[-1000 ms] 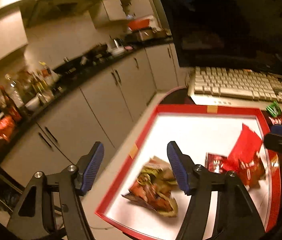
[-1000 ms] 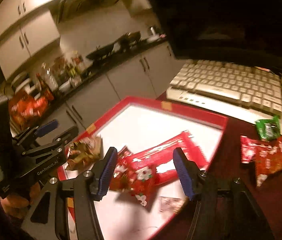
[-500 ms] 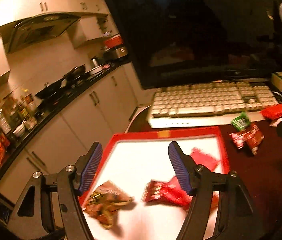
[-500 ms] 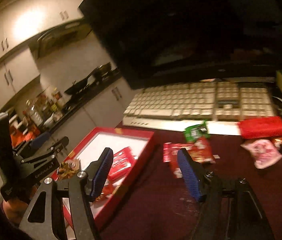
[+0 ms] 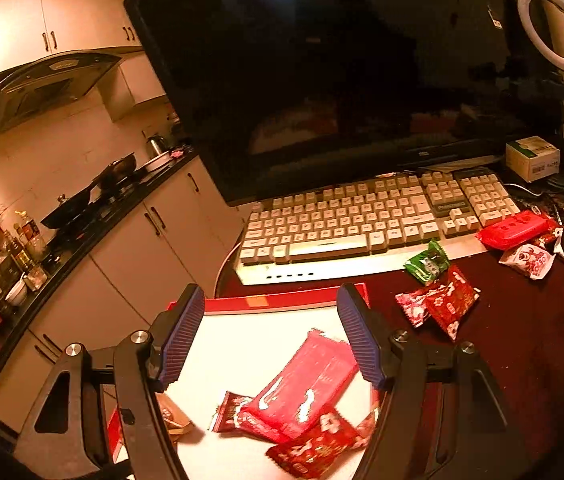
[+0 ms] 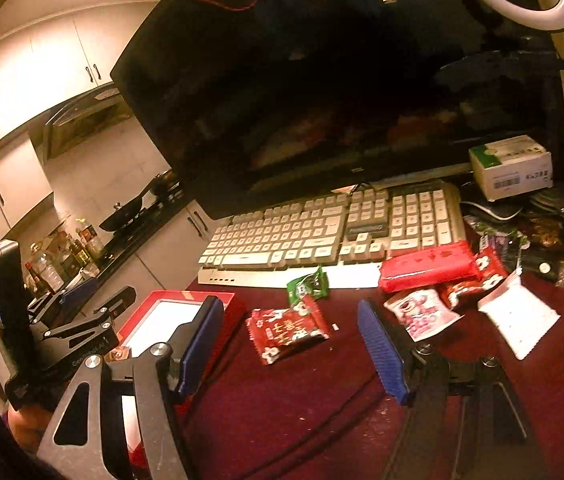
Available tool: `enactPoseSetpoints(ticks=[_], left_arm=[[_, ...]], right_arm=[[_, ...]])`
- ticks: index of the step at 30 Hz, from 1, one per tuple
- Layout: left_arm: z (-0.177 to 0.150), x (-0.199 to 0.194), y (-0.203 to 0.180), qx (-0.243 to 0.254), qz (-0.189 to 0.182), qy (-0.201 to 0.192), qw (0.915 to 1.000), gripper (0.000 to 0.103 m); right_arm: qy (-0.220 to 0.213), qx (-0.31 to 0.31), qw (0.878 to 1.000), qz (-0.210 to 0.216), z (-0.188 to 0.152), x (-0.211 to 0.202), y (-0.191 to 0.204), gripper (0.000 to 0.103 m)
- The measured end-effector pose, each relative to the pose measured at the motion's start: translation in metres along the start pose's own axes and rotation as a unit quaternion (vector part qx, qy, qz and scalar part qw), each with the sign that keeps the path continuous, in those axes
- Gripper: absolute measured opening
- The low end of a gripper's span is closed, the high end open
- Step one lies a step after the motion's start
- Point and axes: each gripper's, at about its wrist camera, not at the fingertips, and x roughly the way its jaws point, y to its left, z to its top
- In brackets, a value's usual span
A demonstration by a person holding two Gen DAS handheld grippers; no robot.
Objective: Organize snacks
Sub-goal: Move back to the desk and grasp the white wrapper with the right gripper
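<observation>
Both grippers now right of ribbed-rimmed red tray, empty.

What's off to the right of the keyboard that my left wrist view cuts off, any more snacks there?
Observer: Yes. The right wrist view shows a dark purple packet lying behind the long red packet.
Operator: Anything else out there?
Observer: A flat white packet lies on the table, right of the pink packet.
Operator: Is the right gripper holding anything?
Observer: No. The right gripper is empty, with the red snack packet on the table beyond its fingertips.
</observation>
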Motion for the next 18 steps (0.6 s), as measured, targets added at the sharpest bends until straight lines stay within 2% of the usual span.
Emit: enactPoseSetpoints(ticks=[7,10,13,16,18], left_arm=[[0.007,0.013,-0.036,0.024,-0.049,0.022,0.9983,0.072],[0.010,0.018,-0.061,0.050,-0.060,0.025,0.9966,0.074],[0.008,0.023,-0.084,0.072,-0.077,0.032,0.9939,0.074],[0.007,0.030,-0.108,0.094,-0.091,0.048,0.9902,0.074],[0.008,0.034,-0.118,0.101,-0.105,0.057,0.9877,0.074]], right_arm=[[0.000,-0.006,0.999,-0.038,0.004,-0.012,-0.019,0.074],[0.026,-0.010,0.996,-0.082,-0.001,-0.014,-0.040,0.074],[0.072,-0.011,0.989,-0.126,-0.010,-0.011,-0.064,0.074],[0.104,-0.003,0.985,-0.141,-0.014,-0.006,-0.082,0.074],[0.111,-0.004,0.979,-0.168,-0.015,-0.003,-0.091,0.074]])
